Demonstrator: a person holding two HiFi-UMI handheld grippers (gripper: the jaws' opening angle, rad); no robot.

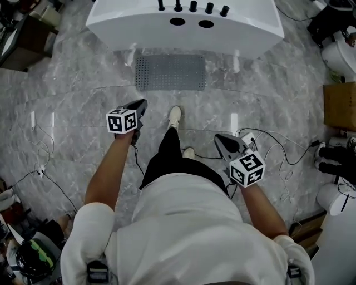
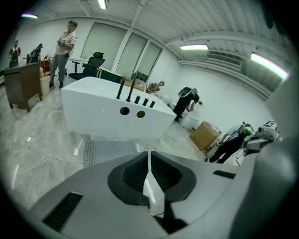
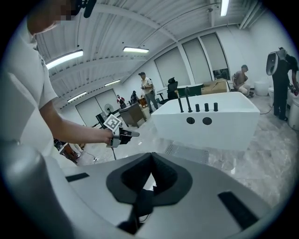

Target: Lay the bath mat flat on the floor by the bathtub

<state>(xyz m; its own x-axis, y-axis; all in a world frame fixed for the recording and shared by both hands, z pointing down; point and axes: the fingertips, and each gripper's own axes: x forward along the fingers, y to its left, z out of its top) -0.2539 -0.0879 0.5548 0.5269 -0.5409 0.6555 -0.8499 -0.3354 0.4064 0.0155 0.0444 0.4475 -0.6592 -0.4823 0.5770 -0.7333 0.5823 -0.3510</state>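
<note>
Nearest: L gripper (image 1: 142, 104) and R gripper (image 1: 221, 139) are held at about waist height, either side of the person's legs and well apart from each other. L gripper view shows the fingers pressed tog. with only a hairline seam and nothing between them, so it's empty. R gripper view shows the same: fingers fully closed, nothing held. Both tips aim fwd and down toward the tub. Below them, 1 shoe (image 1: 174, 116) is stepped fwd on the marble floor (image 1: 83, 106), and loose cables (image 1: 278, 147) lie at right. Next out is the bath mat (image 1: 170, 72): 1 only, grey, rectangular, dotted w/ holes or studs. It already lies flat on the floor w/ no folds visible, its far edge just beside or slightly under the bathtub (image 1: 183, 25), so the task looks done. Handling est.: prob. rubbery, light, floppy, not fragile, and it would droop if lifted by one point. Best to pinch the 2 near corners, one per gripper. The thin edge sits flush to the floor, so it may be hard to get under. Farthest: 1 white tub, w/ 5 dark tap fittings (image 1: 193, 6) and 2 round holes (image 1: 192, 23) on its rim. Count: 2 grippers, 1 mat, 1 tub.
</note>
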